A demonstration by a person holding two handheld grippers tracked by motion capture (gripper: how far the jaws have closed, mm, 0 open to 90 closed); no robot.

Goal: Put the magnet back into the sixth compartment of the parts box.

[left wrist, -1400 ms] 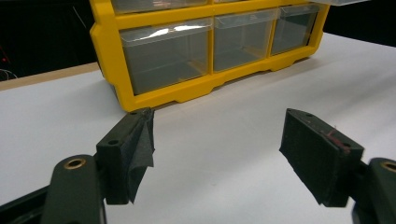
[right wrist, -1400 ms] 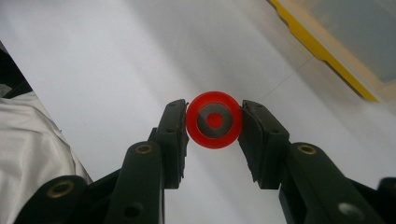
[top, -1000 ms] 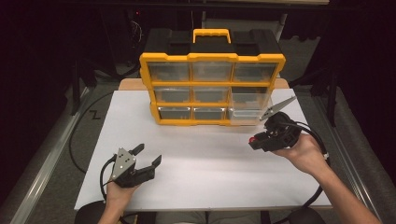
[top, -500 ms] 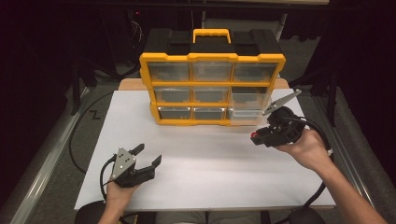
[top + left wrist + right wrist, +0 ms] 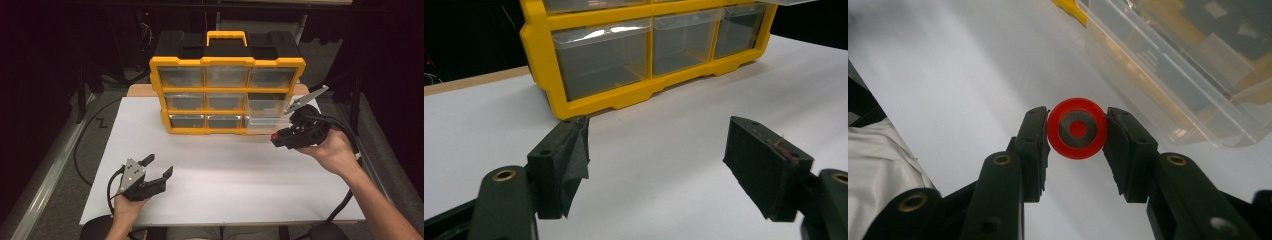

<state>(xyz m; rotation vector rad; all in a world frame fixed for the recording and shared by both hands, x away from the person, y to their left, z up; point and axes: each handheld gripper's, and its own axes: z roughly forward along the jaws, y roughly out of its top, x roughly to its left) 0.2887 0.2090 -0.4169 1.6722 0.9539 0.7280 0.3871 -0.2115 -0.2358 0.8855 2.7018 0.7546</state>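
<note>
The red ring-shaped part sits clamped in the right tool, now lifted slightly higher than a second ago, at five o'clock of the pulled-out clear drawer; probably carrying continues; the left tool rests open on the white surface.

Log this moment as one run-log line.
right tool: shut on red ring, beside pulled-out clear drawer | left tool: open, over white sheet | yellow organizer: upright

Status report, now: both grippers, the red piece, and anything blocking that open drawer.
Right gripper shut on round red ring with grey centre, beside pulled-out clear plastic drawer. Left gripper open on white table. Nothing in the way.
</note>
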